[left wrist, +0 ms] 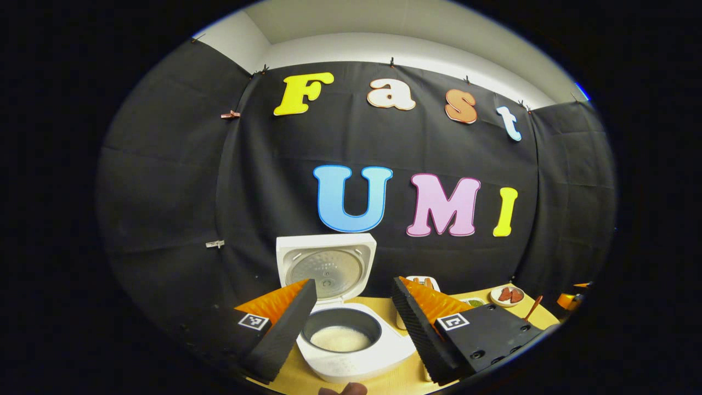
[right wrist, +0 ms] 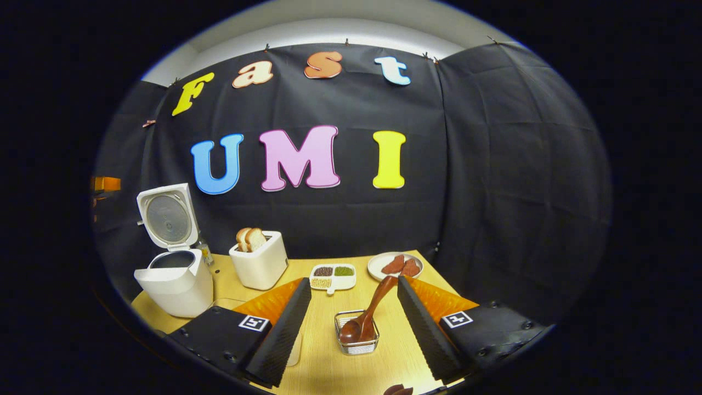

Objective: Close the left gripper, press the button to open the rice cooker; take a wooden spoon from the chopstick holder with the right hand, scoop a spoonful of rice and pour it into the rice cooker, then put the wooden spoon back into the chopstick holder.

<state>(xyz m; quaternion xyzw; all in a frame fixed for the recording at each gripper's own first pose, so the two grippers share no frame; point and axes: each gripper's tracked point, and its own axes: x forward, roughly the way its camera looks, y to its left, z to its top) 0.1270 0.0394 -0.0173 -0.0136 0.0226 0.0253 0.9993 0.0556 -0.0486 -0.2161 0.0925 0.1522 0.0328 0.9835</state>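
The white rice cooker (left wrist: 356, 359) stands right in front of my left gripper (left wrist: 354, 282), lid (left wrist: 326, 266) up, with white rice (left wrist: 340, 338) in its dark pot. The left gripper's jaws stand wide apart and hold nothing. In the right gripper view the cooker (right wrist: 175, 285) is at the far left of the table. The wooden spoon (right wrist: 370, 307) sits bowl-down in the wire chopstick holder (right wrist: 356, 343), its handle leaning up to the right. My right gripper (right wrist: 354, 280) is open, with the holder low between its fingers and neither finger touching the spoon.
On the yellow table (right wrist: 329, 373) stand a white toaster (right wrist: 260, 263) with bread slices, a divided dish of grains (right wrist: 332, 276) and a plate of red pieces (right wrist: 395, 266). The same plate (left wrist: 507, 296) lies far right in the left gripper view.
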